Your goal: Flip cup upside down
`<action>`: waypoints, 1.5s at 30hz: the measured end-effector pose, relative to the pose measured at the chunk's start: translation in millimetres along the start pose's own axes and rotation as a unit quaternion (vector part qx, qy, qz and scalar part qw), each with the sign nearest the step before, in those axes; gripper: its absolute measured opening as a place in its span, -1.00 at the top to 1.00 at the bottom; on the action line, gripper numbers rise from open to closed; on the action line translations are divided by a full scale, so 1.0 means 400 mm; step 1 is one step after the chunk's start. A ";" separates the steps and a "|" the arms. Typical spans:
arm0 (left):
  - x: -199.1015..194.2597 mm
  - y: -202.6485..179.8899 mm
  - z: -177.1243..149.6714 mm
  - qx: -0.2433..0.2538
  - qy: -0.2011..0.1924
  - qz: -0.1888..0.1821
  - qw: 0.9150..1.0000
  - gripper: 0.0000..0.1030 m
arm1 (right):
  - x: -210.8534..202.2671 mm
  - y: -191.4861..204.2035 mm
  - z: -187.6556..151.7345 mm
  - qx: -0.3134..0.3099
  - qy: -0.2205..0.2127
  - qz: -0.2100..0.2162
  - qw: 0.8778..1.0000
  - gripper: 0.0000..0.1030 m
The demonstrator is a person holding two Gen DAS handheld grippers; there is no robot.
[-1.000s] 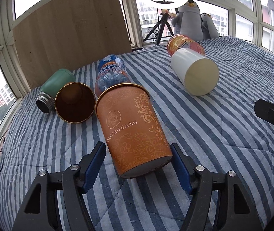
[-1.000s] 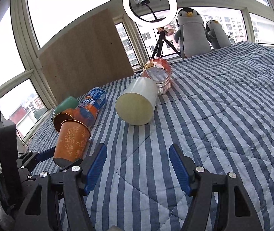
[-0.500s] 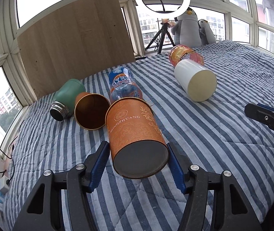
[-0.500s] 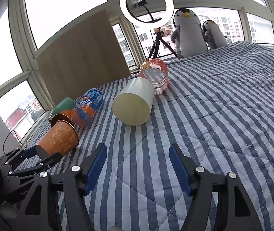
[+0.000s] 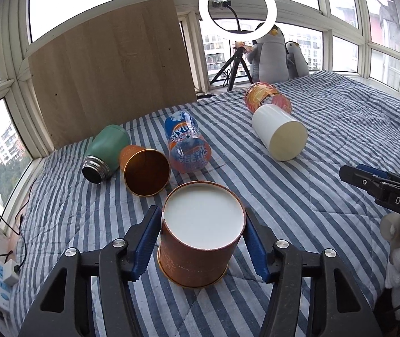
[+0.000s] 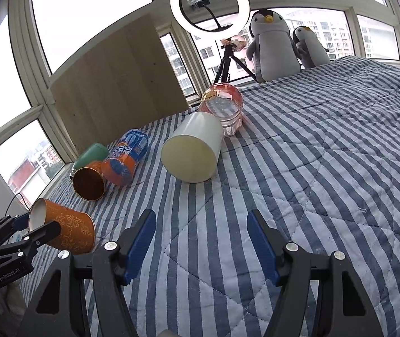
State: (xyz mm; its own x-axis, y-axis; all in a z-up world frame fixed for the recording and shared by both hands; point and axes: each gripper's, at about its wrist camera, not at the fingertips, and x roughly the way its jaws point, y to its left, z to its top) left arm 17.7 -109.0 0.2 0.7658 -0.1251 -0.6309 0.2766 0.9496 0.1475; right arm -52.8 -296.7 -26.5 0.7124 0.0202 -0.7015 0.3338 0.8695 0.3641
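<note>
Your left gripper (image 5: 202, 241) clamps the orange patterned paper cup (image 5: 200, 241) low in the centre of the left wrist frame, white base toward the lens, rim tilted down over the blue-striped quilt (image 5: 298, 196). Your right gripper (image 6: 201, 241) hangs spread wide, holding nothing.

a blue-striped quilt (image 6: 326, 168) under bay windows (image 6: 87, 8) (overcast daylight), wooden board (image 5: 110, 75) leaning, ring light (image 6: 209, 5) behind.

3 cups (image 5: 200, 238); 2 bottles (image 5: 187, 146); 1 flask (image 5: 105, 151); 2 penguins (image 5: 270, 56)
</note>
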 end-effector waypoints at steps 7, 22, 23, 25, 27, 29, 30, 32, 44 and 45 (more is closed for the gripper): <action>0.017 0.026 0.038 -0.030 -0.011 -0.022 0.999 -0.19 | -0.001 -0.002 -0.001 -0.001 -0.002 -0.002 1.000 -0.23; 0.134 -0.009 0.104 -0.080 -0.040 -0.073 0.993 -0.19 | -0.009 0.001 -0.003 -0.007 -0.012 -0.005 1.000 -0.23; 0.139 -0.008 0.103 -0.082 -0.040 -0.076 0.993 -0.19 | -0.009 0.001 -0.003 -0.009 -0.013 -0.005 1.000 -0.23; 0.148 -0.005 0.095 -0.087 -0.037 -0.078 0.992 -0.19 | -0.010 0.001 -0.003 -0.010 -0.014 -0.005 1.000 -0.23; 0.157 -0.004 0.092 -0.088 -0.034 -0.081 0.992 -0.19 | -0.011 0.003 -0.003 -0.010 -0.014 -0.003 1.000 -0.23; 0.167 -0.003 0.089 -0.087 -0.028 -0.084 0.992 -0.19 | -0.011 0.002 -0.002 -0.010 -0.014 -0.002 1.000 -0.23; 0.170 -0.004 0.087 -0.086 -0.026 -0.085 0.992 -0.19 | -0.012 0.003 -0.003 -0.011 -0.014 -0.002 1.000 -0.23; 0.175 -0.003 0.084 -0.084 -0.026 -0.082 0.993 -0.20 | -0.012 0.004 -0.003 -0.011 -0.014 -0.002 1.000 -0.23; 0.148 -0.011 0.063 -0.063 -0.027 -0.070 0.995 -0.52 | -0.016 0.013 -0.004 -0.021 -0.023 -0.012 0.999 -0.23; 0.141 -0.012 0.059 -0.061 -0.028 -0.067 0.995 -0.52 | -0.015 0.015 -0.004 -0.023 -0.023 -0.014 0.999 -0.23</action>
State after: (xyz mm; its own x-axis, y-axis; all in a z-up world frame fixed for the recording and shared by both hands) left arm 73.5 -127.3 -18.1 0.7591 -0.2656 -0.5944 0.3086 0.9507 -0.0307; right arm -56.0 -291.1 -21.1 0.7310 -0.0256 -0.6819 0.3261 0.8909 0.3162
